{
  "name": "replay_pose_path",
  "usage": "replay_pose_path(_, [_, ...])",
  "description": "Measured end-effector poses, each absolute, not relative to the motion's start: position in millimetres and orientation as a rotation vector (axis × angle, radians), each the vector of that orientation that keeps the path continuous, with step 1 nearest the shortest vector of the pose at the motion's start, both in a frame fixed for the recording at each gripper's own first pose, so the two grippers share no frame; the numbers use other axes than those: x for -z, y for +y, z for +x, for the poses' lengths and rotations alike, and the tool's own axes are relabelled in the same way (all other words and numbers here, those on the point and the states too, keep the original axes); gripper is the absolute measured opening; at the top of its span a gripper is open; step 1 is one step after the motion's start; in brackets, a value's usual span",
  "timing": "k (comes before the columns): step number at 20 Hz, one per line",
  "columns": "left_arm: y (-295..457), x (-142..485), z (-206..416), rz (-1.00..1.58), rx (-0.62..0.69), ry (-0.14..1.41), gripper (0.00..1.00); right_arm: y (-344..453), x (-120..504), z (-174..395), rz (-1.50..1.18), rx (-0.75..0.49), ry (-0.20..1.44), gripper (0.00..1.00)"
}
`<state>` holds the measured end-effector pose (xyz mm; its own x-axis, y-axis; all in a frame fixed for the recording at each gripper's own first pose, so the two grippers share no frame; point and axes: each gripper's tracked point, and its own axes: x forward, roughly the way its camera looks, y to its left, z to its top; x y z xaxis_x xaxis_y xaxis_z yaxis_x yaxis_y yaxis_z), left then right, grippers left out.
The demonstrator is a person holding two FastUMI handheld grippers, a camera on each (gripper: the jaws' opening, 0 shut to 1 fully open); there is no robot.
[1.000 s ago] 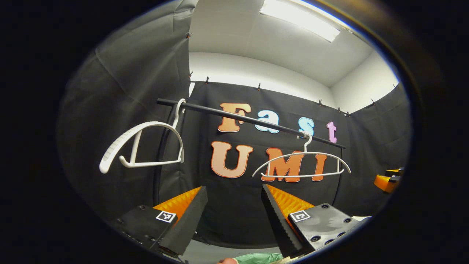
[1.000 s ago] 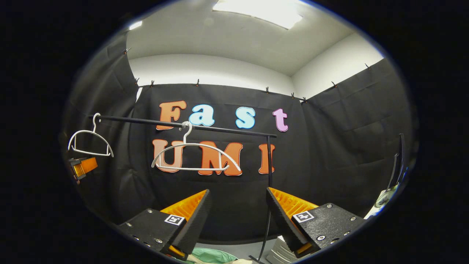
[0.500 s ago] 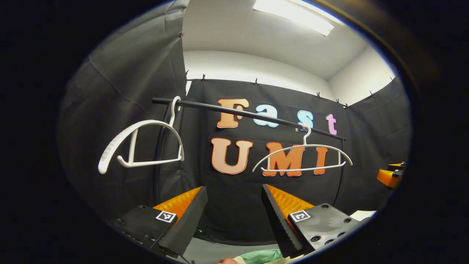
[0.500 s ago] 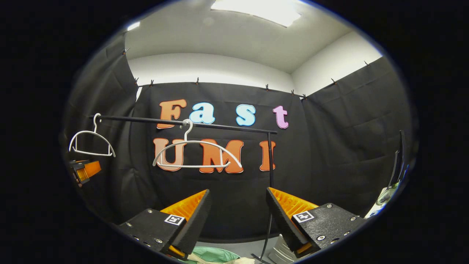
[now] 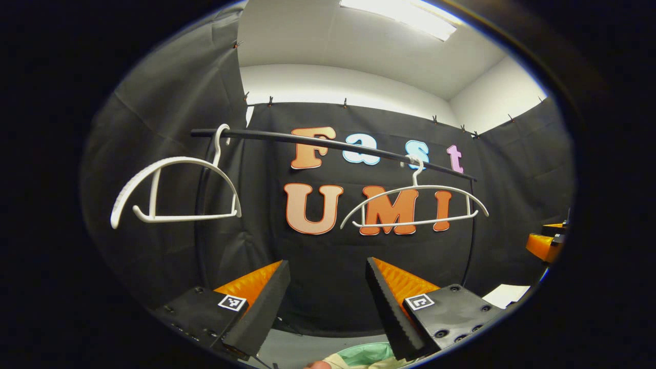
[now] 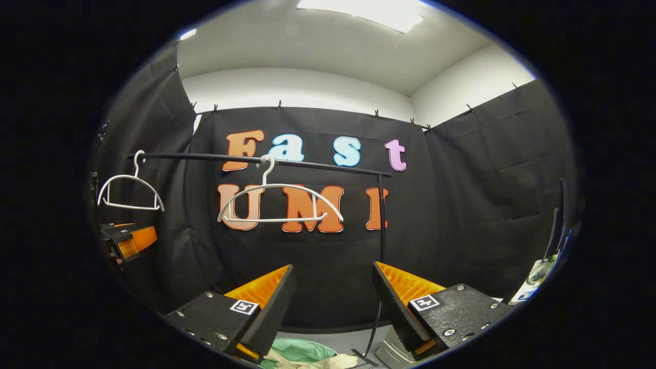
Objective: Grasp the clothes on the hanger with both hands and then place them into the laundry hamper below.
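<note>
Looks like the closing stretch: both white hangers on the black rail bare, the near hanger (image 5: 171, 192) and the far hanger (image 5: 414, 206), with pale clothes (image 6: 307, 362) lying bunched on the green laundry hamper (image 6: 294, 351) below the rail, at the bottom edge of both views. Nothing left to lift, judging by this; next, probably only a check that the cloth sits fully inside the rim. Left tool (image 5: 328, 300) spread wide, gripping nothing, touching nothing. Right tool (image 6: 333, 302) likewise wide apart and empty, aimed at the booth wall.
</note>
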<state>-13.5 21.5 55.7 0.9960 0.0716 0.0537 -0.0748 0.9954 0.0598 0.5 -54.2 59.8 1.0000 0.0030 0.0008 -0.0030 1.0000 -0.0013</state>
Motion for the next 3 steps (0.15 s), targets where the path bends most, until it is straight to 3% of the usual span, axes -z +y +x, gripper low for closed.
replay_pose_path(3, [22.1,-54.0,-12.4,0.059,-0.072,-0.047,0.96,-55.7,-59.7,0.1,-0.004,0.001,0.002,0.92])
